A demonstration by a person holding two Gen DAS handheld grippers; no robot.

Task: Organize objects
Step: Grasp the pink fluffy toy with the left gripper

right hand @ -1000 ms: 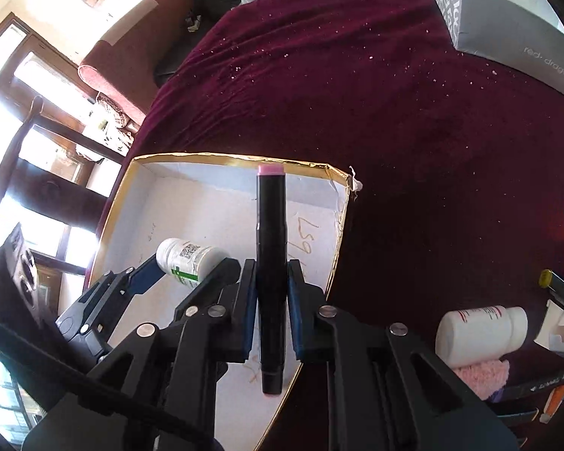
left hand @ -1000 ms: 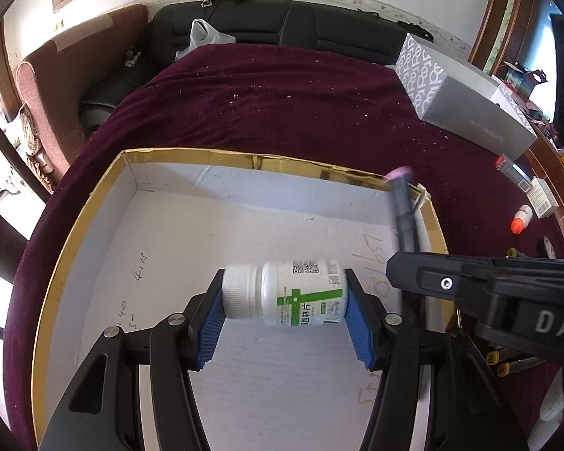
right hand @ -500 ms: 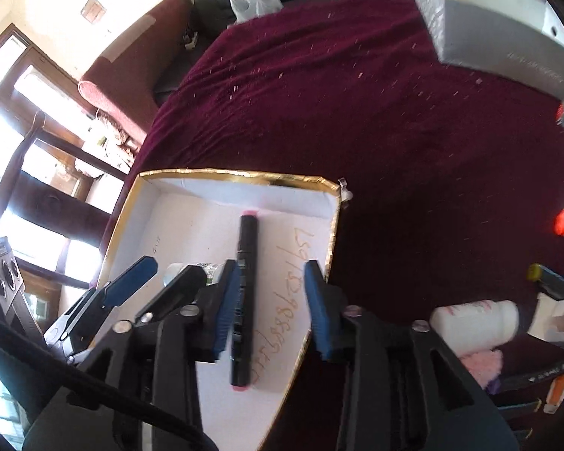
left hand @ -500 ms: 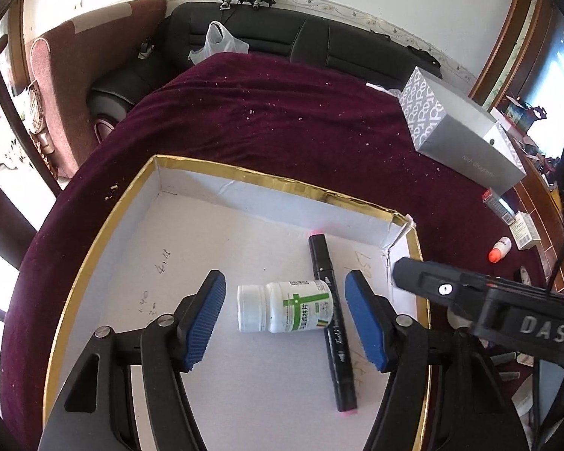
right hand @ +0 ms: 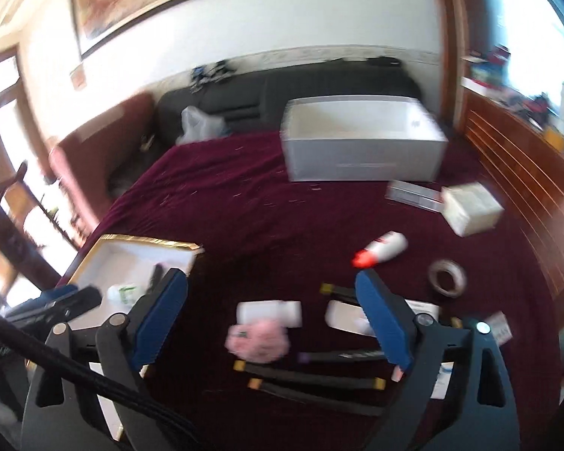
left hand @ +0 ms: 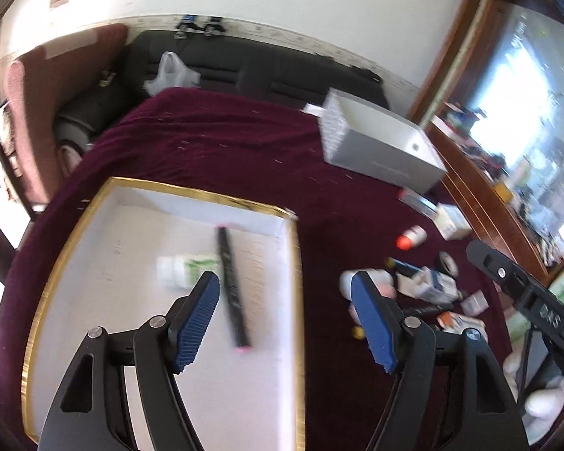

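Item: gold-rimmed white tray (left hand: 295, 263) at the maroon table's (left hand: 222, 143) left edge, containing a black marker (left hand: 231, 289) beside a white pill bottle (left hand: 184, 268). Loose items: second white bottle (right hand: 269, 313), pink puff (right hand: 257, 340). Your left hand-held gripper (left hand: 285, 319) and right hand-held gripper (right hand: 272, 319) are both spread wide, holding nothing.

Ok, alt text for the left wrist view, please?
The open left gripper hovers empty over the right edge of a gold-rimmed white box that holds a black marker beside a white pill bottle. To its right, small bottles and packets litter the maroon tablecloth.
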